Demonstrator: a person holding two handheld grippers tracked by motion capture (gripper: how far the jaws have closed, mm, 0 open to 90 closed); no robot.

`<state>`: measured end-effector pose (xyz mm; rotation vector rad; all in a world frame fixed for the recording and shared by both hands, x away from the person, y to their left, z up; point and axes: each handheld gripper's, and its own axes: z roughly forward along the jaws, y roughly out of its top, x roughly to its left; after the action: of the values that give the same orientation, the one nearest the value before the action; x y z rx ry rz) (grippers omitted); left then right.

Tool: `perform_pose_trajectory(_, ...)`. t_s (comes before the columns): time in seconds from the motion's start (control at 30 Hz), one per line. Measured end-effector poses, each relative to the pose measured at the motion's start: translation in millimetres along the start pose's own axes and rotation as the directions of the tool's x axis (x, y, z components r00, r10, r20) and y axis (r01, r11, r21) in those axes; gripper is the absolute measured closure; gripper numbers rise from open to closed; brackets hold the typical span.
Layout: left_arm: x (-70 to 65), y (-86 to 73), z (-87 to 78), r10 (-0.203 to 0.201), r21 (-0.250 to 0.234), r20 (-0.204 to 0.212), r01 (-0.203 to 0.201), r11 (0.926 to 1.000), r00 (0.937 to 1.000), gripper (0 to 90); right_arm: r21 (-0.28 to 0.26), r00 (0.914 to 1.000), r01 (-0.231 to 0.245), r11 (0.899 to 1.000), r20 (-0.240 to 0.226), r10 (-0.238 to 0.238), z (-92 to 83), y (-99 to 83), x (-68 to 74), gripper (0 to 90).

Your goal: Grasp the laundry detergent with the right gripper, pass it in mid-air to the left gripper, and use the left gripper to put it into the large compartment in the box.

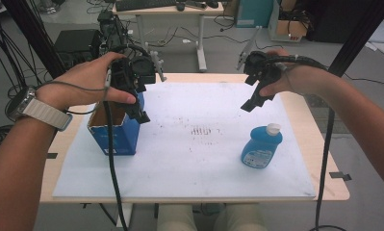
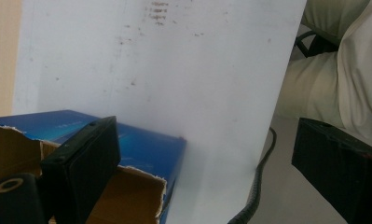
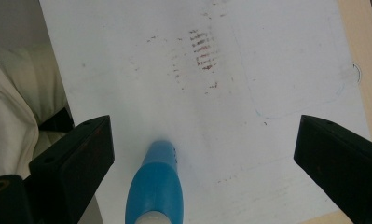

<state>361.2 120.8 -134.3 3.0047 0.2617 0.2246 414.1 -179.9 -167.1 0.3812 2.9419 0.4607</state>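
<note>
Left gripper (image 1: 142, 117) hovered wide open, empty, over blue box (image 1: 117, 137); right gripper (image 1: 249, 105) wide open, empty, above blue bottle (image 1: 261, 147)

The label on the blue bottle (image 1: 261, 147) and the print on the blue box (image 2: 141, 149) are too blurred to read.
</note>
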Motion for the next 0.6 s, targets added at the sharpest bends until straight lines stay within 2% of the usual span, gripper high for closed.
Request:
perform_pose_trajectory(0.37,0.9,-1.4,0.5,-0.001,-0.005,-0.003,0.001,1.0,1.0,8.2,-0.02,0.9997,0.006,1.0,-0.022,-0.006,-8.8,-7.5,4.1,5.2)
perform_pose_trajectory(0.6,-0.3,-2.4,1.6,-0.004,-0.007,-0.004,0.004,1.0,1.0,8.2,-0.027,0.9997,-0.01,1.0,-0.024,0.01,-15.7,-16.6,6.0,5.1)
